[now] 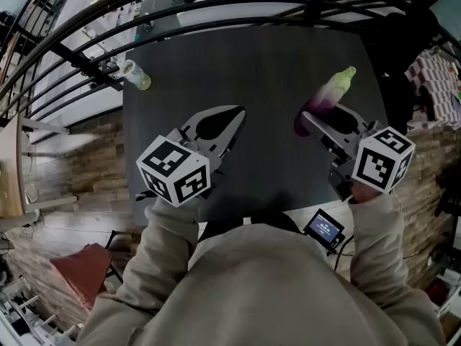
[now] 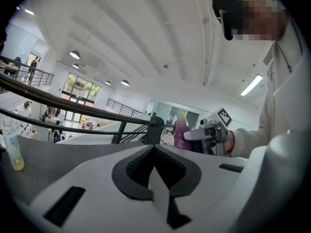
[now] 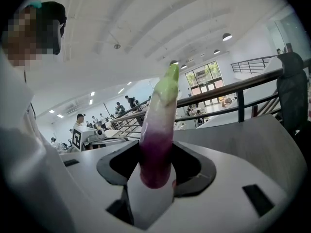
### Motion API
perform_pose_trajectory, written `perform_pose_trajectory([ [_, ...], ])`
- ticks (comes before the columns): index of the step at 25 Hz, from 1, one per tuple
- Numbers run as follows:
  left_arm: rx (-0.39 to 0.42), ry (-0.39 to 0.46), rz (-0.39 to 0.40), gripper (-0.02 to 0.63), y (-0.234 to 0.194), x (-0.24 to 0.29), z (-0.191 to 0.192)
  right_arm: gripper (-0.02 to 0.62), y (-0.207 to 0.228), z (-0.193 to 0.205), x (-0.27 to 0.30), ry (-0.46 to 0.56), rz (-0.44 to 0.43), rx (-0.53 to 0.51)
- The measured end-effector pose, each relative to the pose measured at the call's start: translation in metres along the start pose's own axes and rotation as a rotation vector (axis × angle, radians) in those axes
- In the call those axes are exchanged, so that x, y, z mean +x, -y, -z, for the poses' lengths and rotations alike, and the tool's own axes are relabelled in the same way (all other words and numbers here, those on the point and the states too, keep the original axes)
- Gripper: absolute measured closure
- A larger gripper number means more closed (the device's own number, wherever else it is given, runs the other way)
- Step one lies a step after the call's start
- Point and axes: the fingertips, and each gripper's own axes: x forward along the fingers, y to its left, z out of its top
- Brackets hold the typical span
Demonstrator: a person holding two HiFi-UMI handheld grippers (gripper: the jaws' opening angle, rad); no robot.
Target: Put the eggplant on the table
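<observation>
The eggplant [image 1: 330, 94] is purple with a pale green tip, and my right gripper [image 1: 308, 121] is shut on its purple end over the right side of the dark table [image 1: 245, 63]. In the right gripper view the eggplant [image 3: 158, 135] stands between the jaws of that gripper [image 3: 155, 174], green end pointing up and away. My left gripper [image 1: 236, 114] hovers over the table's middle left, jaws shut with nothing in them. From the left gripper view its tips [image 2: 154, 148] meet, and the eggplant [image 2: 181, 130] shows beyond them in the right gripper [image 2: 190, 136].
A small bottle [image 1: 135, 74] with yellowish liquid lies at the table's far left corner; the same bottle [image 2: 13, 149] shows in the left gripper view. Dark railings [image 1: 216, 6] curve behind the table. A small screen [image 1: 324, 227] sits at the near edge by my right sleeve.
</observation>
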Motion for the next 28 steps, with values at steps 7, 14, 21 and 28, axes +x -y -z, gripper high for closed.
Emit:
perform_pose_trajectory([
  [7,-0.045,-0.033,0.014,0.601,-0.001,0.012,0.029,0.374,0.019,0.022,0.006,-0.053,0.013,0.034],
  [14,-0.087,-0.069,0.009,0.601,-0.007,0.017,0.059,0.374,0.038,0.046,0.014,-0.109,0.028,0.06],
  [21,-0.132,-0.116,0.003,0.601,-0.012,0.021,0.091,0.374,0.055,0.077,0.028,-0.173,0.041,0.093],
  [28,-0.182,-0.171,0.0,0.601,-0.016,0.029,0.128,0.374,0.077,0.108,0.042,-0.23,0.05,0.126],
])
